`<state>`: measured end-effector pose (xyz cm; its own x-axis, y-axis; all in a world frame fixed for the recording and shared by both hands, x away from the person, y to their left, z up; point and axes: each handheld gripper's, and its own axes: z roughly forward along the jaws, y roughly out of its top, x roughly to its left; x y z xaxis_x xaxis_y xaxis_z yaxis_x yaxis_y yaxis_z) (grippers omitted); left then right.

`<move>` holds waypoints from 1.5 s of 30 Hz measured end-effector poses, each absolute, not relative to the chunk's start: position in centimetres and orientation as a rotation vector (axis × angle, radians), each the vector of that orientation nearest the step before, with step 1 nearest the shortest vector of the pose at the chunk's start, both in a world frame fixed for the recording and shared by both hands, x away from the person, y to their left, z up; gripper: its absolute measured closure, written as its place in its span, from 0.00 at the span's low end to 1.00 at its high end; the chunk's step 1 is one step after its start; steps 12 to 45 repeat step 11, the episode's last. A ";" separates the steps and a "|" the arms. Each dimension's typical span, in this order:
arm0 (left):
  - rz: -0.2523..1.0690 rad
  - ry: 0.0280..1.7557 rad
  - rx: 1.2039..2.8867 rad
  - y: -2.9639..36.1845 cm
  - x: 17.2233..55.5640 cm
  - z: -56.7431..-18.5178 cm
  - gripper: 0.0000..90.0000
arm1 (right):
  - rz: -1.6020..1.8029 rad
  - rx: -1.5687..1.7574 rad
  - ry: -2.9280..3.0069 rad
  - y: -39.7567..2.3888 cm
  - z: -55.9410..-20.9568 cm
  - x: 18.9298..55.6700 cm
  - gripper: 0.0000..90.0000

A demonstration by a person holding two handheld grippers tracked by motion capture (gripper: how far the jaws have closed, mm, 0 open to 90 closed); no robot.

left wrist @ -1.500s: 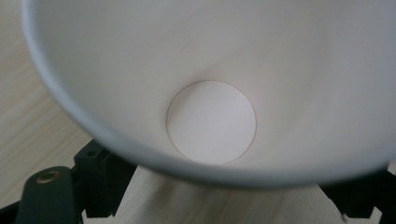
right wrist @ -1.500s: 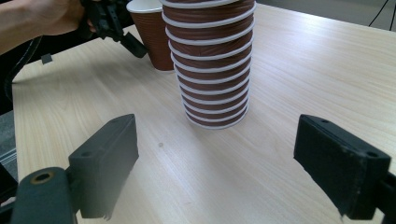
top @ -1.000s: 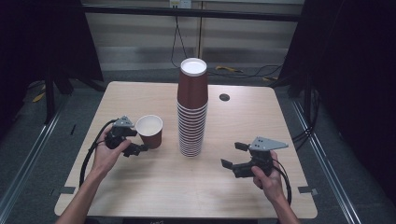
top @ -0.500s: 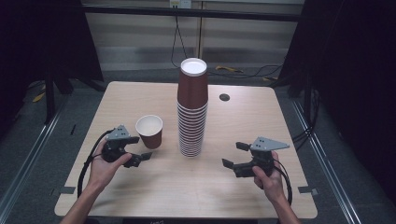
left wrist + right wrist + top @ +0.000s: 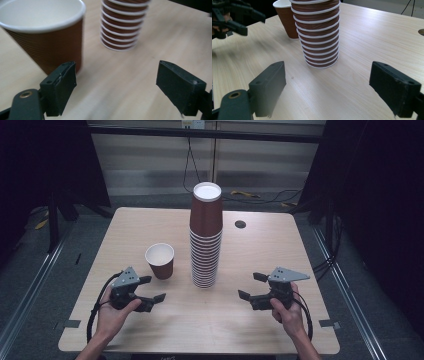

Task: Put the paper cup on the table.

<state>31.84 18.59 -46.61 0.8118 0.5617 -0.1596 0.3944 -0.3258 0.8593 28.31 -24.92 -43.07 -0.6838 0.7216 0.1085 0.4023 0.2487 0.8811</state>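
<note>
A tall stack of brown paper cups (image 5: 205, 237) stands upright at the table's middle; its lower part shows in the left gripper view (image 5: 122, 23) and the right gripper view (image 5: 318, 32). A single brown cup (image 5: 160, 260) stands upright just left of the stack, close in front of my left gripper's jaws (image 5: 47, 37) and behind the stack in the right gripper view (image 5: 285, 17). My left gripper (image 5: 153, 289) is open and empty, a short way in front of that cup. My right gripper (image 5: 251, 286) is open and empty, right of the stack's base.
The wooden table (image 5: 280, 245) has a round cable hole (image 5: 240, 224) at the back right. Cables trail from both grippers toward the front edge. Dark floor and metal rails surround the table. In the right gripper view the left gripper (image 5: 249, 21) shows at the far left.
My left gripper has let go of the single cup and drawn back toward the front edge, jaws open. The cup stays standing. The right gripper has barely moved.
</note>
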 end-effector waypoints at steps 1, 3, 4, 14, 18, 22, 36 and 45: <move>0.190 0.708 1.967 18.6 31.6 -46.8 0.18 | 1.413 1.038 2.208 -24.9 -43.1 28.3 0.15; 0.206 0.701 1.987 18.6 31.3 -47.0 0.18 | 1.409 1.036 2.210 -24.9 -43.1 28.3 0.15; 0.189 0.712 1.963 18.7 31.3 -47.1 0.18 | 1.408 1.036 2.210 -24.9 -43.1 28.3 0.15; 0.218 0.767 1.929 18.9 31.1 -47.8 0.18 | 1.396 1.058 2.204 -25.1 -43.6 28.4 0.15; 0.218 0.767 1.929 18.9 31.1 -47.8 0.18 | 1.396 1.058 2.204 -25.1 -43.6 28.4 0.15; 0.218 0.767 1.929 18.9 31.1 -47.8 0.18 | 1.396 1.058 2.204 -25.1 -43.6 28.4 0.15; 0.218 0.767 1.929 18.9 31.1 -47.8 0.18 | 1.396 1.058 2.204 -25.1 -43.6 28.4 0.15; 0.218 0.767 1.929 18.9 31.1 -47.8 0.18 | 1.396 1.058 2.204 -25.1 -43.6 28.4 0.15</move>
